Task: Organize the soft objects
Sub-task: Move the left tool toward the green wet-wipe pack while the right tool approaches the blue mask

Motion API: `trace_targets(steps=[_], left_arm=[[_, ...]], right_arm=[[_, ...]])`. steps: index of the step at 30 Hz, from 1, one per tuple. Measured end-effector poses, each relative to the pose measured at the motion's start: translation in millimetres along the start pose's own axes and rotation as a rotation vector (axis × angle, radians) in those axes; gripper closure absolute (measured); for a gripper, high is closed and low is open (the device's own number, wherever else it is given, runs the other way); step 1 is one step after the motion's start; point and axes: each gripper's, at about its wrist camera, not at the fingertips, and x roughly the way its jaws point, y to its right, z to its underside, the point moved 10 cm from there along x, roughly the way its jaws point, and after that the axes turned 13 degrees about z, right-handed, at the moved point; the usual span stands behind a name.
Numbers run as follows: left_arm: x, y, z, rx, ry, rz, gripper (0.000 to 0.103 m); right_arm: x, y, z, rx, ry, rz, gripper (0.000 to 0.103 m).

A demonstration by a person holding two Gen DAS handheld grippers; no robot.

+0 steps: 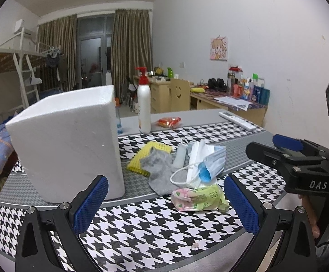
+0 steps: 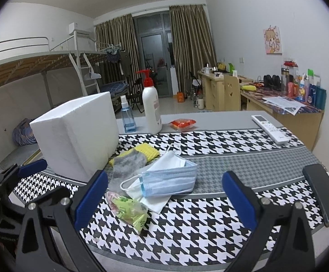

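Left wrist view: left gripper (image 1: pixel 165 206) hangs low over the houndstooth black-and-white tablecloth (image 1: pixel 153 233) w/ blue pads wide apart, holding nothing; the soft pile sits just ahead btwn the pads: pink-and-green plastic tissue packet (image 1: pixel 198 198) nearest, crumpled grey sock (image 1: pixel 158 172) behind it on a yellow ribbed cloth (image 1: pixel 149 156), pale blue pleated face mask (image 1: pixel 212 164) w/ white ear loop on top of white sheets; risk here is that the loop is draped loose across sock and packet, so a pinch on one item prob drags another along; the slick packet could also squirt out of the pads; tall white foam box (image 1: pixel 71 142) stands just left of the pile, touching or nearly so; its top isn't visible from here, so can't tell what, if anything, is in it; right gripper (image 1: pixel 284 151) shows at the right edge, state unclear from this angle. Right wrist view: right gripper (image 2: pixel 164 197) also spread wide and empty, mask (image 2: pixel 170 180) straight ahead, packet (image 2: pixel 129 209) by the left pad; a careless sweep could shove the light foam box (image 2: pixel 78 133) or knock the white pump bottle w/ red top (image 2: pixel 151 111) behind it.
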Motion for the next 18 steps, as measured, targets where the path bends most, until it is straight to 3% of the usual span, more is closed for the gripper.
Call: trace_targets(steps=[18], left_arm=[[43, 18, 28, -0.008, -0.167, 0.097, 0.001]], right_arm=[[34, 7, 10, -0.024, -0.098, 0.014, 0.001]])
